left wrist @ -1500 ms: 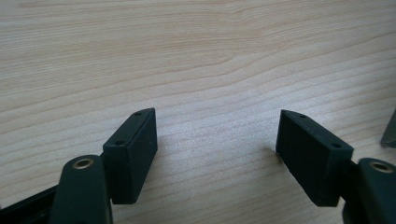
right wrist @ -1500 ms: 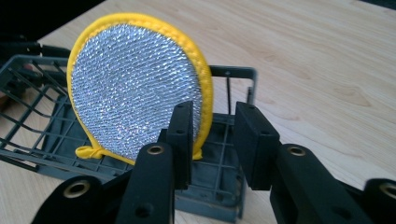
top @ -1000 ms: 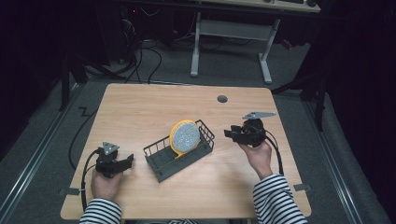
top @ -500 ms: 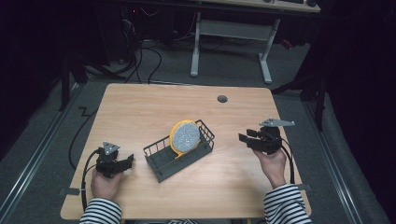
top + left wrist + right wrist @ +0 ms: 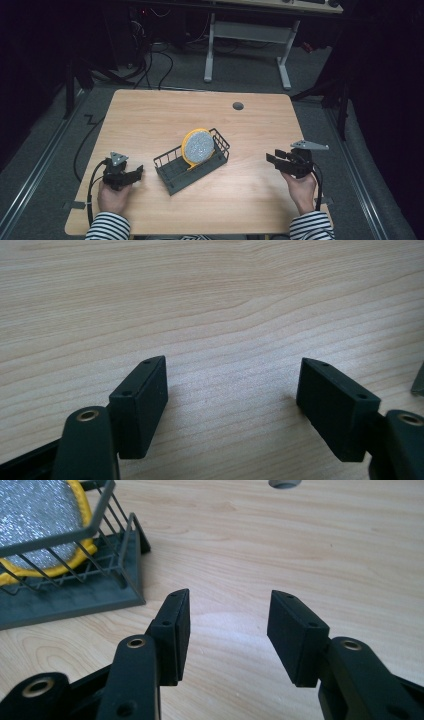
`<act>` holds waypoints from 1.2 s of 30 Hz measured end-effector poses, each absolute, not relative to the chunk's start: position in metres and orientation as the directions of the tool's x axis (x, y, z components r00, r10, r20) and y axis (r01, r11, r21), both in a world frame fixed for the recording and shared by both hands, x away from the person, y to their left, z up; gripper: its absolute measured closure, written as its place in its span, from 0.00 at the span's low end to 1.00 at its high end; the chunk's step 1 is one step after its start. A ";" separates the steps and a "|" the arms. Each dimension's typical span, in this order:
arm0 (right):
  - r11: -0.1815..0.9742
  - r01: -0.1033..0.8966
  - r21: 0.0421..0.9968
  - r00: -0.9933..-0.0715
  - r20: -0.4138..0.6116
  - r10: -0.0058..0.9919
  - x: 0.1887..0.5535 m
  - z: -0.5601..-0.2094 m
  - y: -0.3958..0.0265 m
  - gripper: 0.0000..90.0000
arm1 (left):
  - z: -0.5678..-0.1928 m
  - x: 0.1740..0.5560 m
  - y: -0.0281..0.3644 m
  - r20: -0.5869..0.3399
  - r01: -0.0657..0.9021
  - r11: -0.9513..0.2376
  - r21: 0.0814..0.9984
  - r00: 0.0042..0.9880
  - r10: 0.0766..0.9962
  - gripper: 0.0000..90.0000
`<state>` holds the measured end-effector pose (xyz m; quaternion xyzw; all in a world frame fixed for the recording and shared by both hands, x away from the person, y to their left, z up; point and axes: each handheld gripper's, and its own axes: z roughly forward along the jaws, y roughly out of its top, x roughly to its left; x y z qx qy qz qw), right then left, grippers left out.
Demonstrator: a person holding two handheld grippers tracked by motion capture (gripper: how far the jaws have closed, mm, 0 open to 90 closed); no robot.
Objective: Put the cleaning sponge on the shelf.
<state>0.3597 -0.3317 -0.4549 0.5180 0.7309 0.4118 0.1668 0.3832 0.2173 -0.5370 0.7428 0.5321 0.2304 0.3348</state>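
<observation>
Sponge [image 5: 198, 146] stands upright in the basket [image 5: 172, 175]; your right gripper [image 5: 274, 159] and left gripper [image 5: 135, 173] both gape empty, so rest them well apart from it.

A dim lab: lone wooden table [image 5: 150, 115], floor cables [image 5: 165, 60], a desk frame [image 5: 245, 35] behind

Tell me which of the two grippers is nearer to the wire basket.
The left gripper: it rests close beside the wire basket, while the right gripper lies farther off.
</observation>
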 end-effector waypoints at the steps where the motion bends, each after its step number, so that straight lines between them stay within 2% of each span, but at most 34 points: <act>1: 0.120 0.621 0.775 -0.405 0.186 0.895 0.359 -0.457 -0.333 0.58 | -0.537 0.383 0.217 -0.014 0.636 -0.210 0.743 0.328 0.945 0.32; 17: 0.091 0.646 0.758 -0.385 0.220 0.896 0.349 -0.489 -0.340 0.57 | -0.537 0.383 0.217 -0.013 0.636 -0.210 0.742 0.328 0.945 0.32; 27: 0.064 0.666 0.743 -0.352 0.236 0.906 0.346 -0.508 -0.341 0.52 | -0.537 0.383 0.217 -0.013 0.636 -0.210 0.743 0.328 0.945 0.32; 36: 0.105 0.670 0.735 -0.336 0.174 0.926 0.345 -0.524 -0.336 0.48 | -0.537 0.383 0.217 -0.013 0.636 -0.210 0.743 0.328 0.945 0.32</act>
